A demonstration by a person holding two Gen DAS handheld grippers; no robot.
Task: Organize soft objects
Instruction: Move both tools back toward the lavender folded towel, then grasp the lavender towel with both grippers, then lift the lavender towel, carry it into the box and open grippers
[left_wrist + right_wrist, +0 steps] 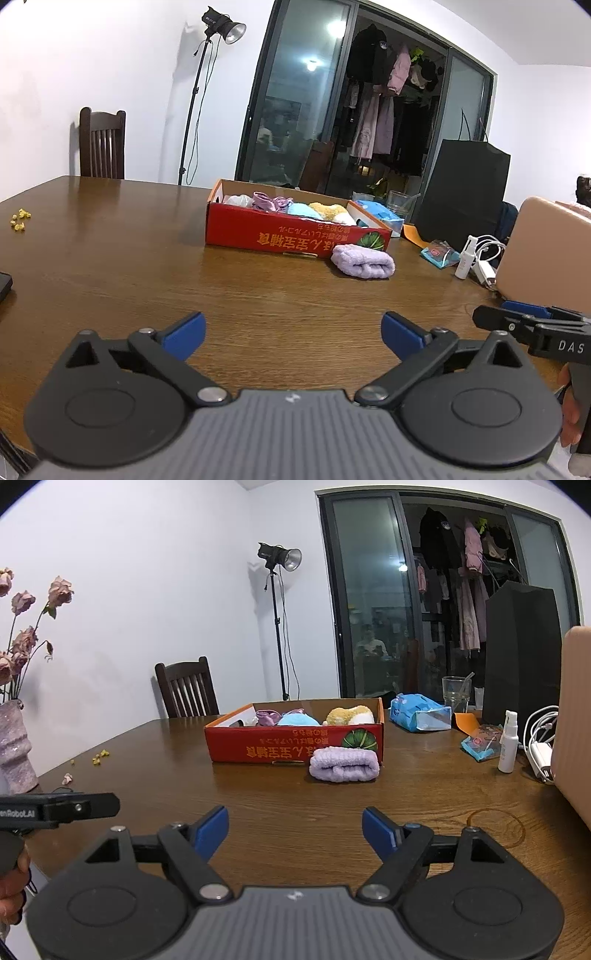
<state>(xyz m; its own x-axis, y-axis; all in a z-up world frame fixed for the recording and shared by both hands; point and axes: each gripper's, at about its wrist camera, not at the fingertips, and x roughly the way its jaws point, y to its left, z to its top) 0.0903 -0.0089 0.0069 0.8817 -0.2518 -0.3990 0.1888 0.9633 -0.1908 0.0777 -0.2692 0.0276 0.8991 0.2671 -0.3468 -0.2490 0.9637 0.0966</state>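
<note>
while both claws hover low over the desk (110, 236) – left claw (293, 334) & right claw (295, 830) spread wide, nothing btwn pads – rolled lilac towel (344, 763) lies against red box (258, 747) front.

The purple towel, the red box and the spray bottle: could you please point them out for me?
purple towel (344, 763): right wrist view, middle of the roll.
red box (266, 747): right wrist view, front wall.
spray bottle (508, 746): right wrist view, white body.

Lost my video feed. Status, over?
Left gripper, right gripper open, empty. Purple towel on table against red box, outside. Path clear.
</note>
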